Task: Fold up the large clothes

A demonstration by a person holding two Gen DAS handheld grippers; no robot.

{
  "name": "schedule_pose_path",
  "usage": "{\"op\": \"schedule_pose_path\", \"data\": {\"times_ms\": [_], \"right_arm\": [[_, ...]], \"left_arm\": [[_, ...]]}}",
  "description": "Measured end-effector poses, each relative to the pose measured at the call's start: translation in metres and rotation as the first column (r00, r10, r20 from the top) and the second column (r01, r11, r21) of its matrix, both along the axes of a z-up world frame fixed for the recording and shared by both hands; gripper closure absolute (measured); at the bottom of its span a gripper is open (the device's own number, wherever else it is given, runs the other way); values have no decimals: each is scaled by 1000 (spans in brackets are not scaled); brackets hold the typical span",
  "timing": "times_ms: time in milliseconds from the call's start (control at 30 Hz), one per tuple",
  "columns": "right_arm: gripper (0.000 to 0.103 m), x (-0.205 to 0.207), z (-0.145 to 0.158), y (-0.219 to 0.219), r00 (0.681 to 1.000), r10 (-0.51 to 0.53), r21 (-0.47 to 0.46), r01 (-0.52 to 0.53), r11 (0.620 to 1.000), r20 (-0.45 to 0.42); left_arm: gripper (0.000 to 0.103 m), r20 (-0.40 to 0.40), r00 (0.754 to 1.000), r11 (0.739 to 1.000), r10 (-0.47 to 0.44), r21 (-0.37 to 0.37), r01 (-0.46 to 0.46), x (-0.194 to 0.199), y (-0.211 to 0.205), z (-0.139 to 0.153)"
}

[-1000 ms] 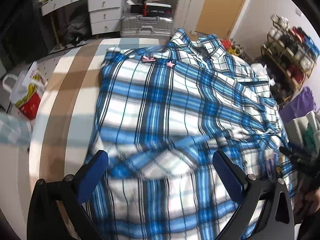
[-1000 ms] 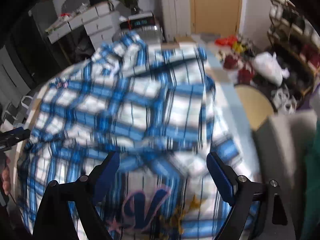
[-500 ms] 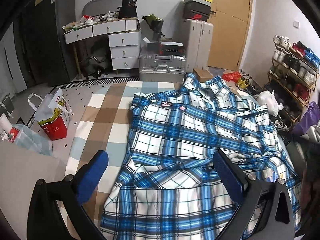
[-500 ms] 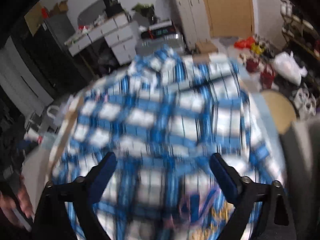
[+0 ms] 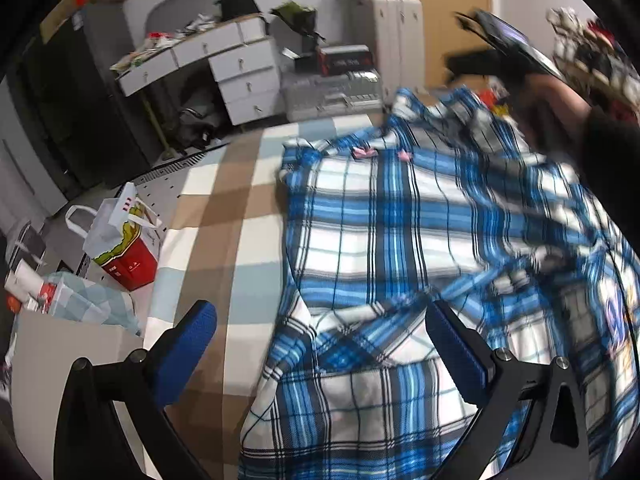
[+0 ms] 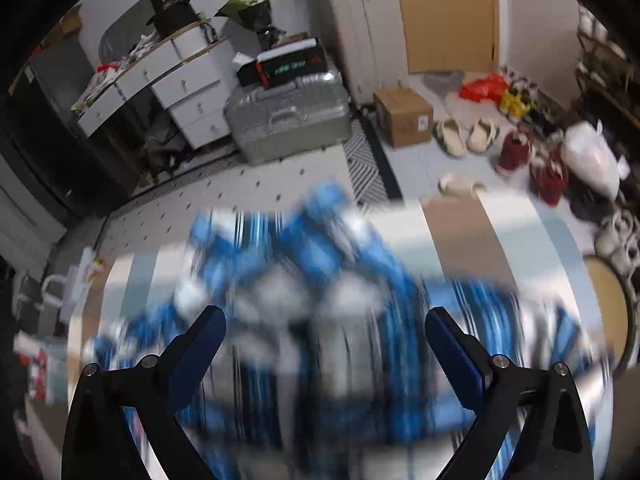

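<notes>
A large blue, white and black plaid shirt (image 5: 420, 240) lies spread on a bed with a brown, white and pale blue checked cover (image 5: 224, 216). My left gripper (image 5: 320, 332) is open and empty above the shirt's near left edge. My right gripper (image 6: 326, 336) is open and empty above the far collar end of the shirt (image 6: 304, 280), which is motion-blurred there. In the left wrist view the right gripper's body and the hand holding it (image 5: 532, 76) show at the upper right over the shirt's far end.
A white drawer desk (image 5: 224, 64), a silver suitcase (image 6: 288, 120) and a tall white case (image 6: 360, 28) stand beyond the bed. A red and white bag (image 5: 124, 240) is on the floor left. A cardboard box (image 6: 404, 116), shoes and bags (image 6: 588, 160) lie right.
Both grippers stayed open. The left one drew back and swung left, showing more bedcover. The right one moved forward fast to the shirt's far end.
</notes>
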State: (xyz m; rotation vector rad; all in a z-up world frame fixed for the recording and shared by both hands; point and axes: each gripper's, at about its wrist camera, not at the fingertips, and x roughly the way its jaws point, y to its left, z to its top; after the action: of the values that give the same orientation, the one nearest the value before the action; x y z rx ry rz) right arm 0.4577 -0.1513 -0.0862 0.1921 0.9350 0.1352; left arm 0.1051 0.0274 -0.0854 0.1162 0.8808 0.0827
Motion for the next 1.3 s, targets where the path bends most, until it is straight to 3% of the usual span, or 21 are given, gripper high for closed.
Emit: {"op": "schedule_pose_path", "data": {"times_ms": [133,233,300,367,433,467,667,833,1067,1167,1300], "right_arm": [[3,43,-14,15,996,-63,-60,59,996,-67],[19,47,-20,23,992,-82,-165,65,984,-99],[46,41,-22,24,989,-90,-228,61,972,-119],[59,25,-19,20,993,-52,-209,30,977,-104],[78,8,-14,18,997,-15,-244,-4,970,-76],[93,0,-12,17,998,3,-265,-20,964,-65],[96,-51,13,11,994,103,-257,-90,962,39],[96,-89,35,10,977,171,-239,-138,961,125],[96,-121,22,-4,970,192,-143,-170,975,152],[96,-130,13,-14,974,178,-69,-169,983,144],[96,-146,14,-27,971,175,-4,-177,984,166]], "left_arm": [[1,10,1000,999,1,-36,0,-2,3,5],[1,0,1000,1000,13,-25,-13,-4,5,5],[1,-6,1000,999,17,-36,-17,-5,9,7],[1,8,1000,997,29,-74,-28,-9,16,12],[1,12,999,994,36,-99,-35,-12,21,15],[1,14,999,994,42,-105,-41,-13,22,16],[1,36,998,998,51,-29,-50,-19,15,17],[1,28,998,997,60,-41,-59,-17,16,13],[1,27,999,993,17,-119,-14,-9,13,21],[1,99,995,981,-11,-192,30,-3,12,52],[1,48,995,956,-83,-280,93,46,2,78]]}}
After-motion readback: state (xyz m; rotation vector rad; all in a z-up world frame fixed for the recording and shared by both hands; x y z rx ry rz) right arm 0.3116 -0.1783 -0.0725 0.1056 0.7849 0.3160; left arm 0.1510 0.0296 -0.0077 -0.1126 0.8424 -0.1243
